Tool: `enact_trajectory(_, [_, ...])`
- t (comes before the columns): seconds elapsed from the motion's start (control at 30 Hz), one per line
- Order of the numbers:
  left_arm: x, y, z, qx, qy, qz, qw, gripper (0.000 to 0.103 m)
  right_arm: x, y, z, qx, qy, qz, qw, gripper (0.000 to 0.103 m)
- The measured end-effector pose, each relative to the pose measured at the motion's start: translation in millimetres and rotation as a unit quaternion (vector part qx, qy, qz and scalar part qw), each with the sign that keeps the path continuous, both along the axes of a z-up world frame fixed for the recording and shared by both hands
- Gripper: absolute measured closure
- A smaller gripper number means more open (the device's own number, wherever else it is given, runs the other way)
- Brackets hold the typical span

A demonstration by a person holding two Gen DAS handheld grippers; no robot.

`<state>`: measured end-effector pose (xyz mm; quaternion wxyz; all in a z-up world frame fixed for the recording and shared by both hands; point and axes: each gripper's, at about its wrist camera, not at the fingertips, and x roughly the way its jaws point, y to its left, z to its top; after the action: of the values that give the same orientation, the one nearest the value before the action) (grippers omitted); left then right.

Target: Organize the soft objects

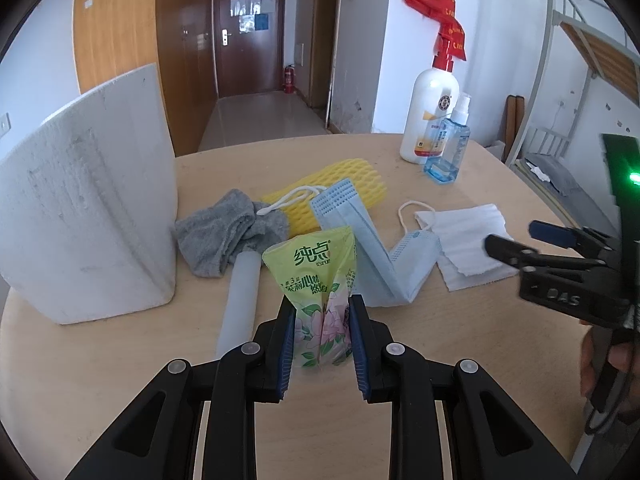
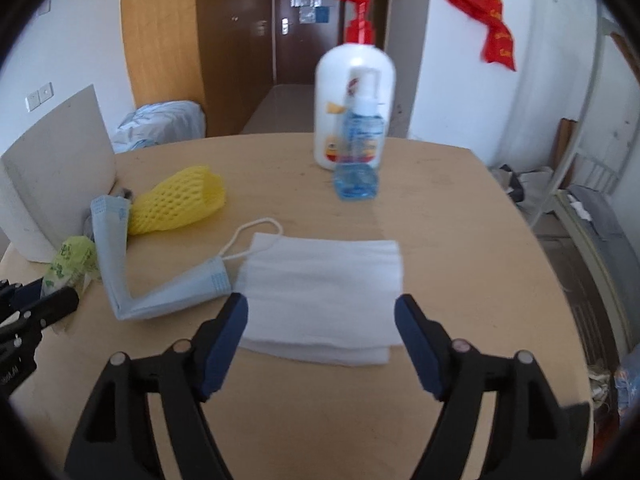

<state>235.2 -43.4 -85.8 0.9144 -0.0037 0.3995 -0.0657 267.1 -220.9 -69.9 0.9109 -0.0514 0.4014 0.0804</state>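
Currently | left gripper (image 1: 322,322) clamps green tissue pack (image 1: 316,280) above table (image 1: 460,360) | right gripper (image 2: 320,320) spread wide over white tissue (image 2: 324,280) | risk: soft pack may slip; jaws may crumple the tissue.

Probably a dorm room: right of the round wooden table (image 1: 472,344) stands a metal bunk bed (image 1: 576,52); beyond the table, a hallway leads to 1 brown door (image 1: 248,36) with a fire extinguisher (image 1: 289,78) beside it.

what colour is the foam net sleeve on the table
Yellow foam net sleeve; clearest in the right wrist view.
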Motion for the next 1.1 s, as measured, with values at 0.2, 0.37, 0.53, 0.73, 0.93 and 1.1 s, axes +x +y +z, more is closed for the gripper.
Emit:
enact_trajectory(0.2, [3, 2, -2, -0.005, 0.002, 0.000, 1.0000, 0.076, 27, 4, -20, -0.016, 0.038, 0.000, 0.999, 0.019])
enact_trajectory(0.37, [3, 4, -2, -0.007, 0.000, 0.001, 1.0000, 0.076, 30, 4, -26, -0.017, 0.050, -0.002, 0.999, 0.020])
enact_trajectory(0.53, [3, 5, -2, -0.006, -0.001, 0.001, 1.0000, 0.076, 28, 4, -29, -0.020, 0.052, -0.006, 0.998, 0.026])
enact_trajectory(0.73, [3, 8, -3, -0.006, 0.000, 0.005, 1.0000, 0.076, 24, 1, -28, -0.006, 0.053, -0.007, 0.999, 0.048])
enact_trajectory(0.93, [3, 11, -3, -0.003, -0.003, 0.015, 0.9999, 0.076, 18, -9, -23, 0.016, 0.050, -0.022, 0.998, 0.090])
enact_trajectory(1.1, [-2, 11, 0, 0.000, -0.008, 0.013, 0.9999, 0.076, 5, -16, -10, 0.038, 0.031, -0.031, 0.998, 0.092])
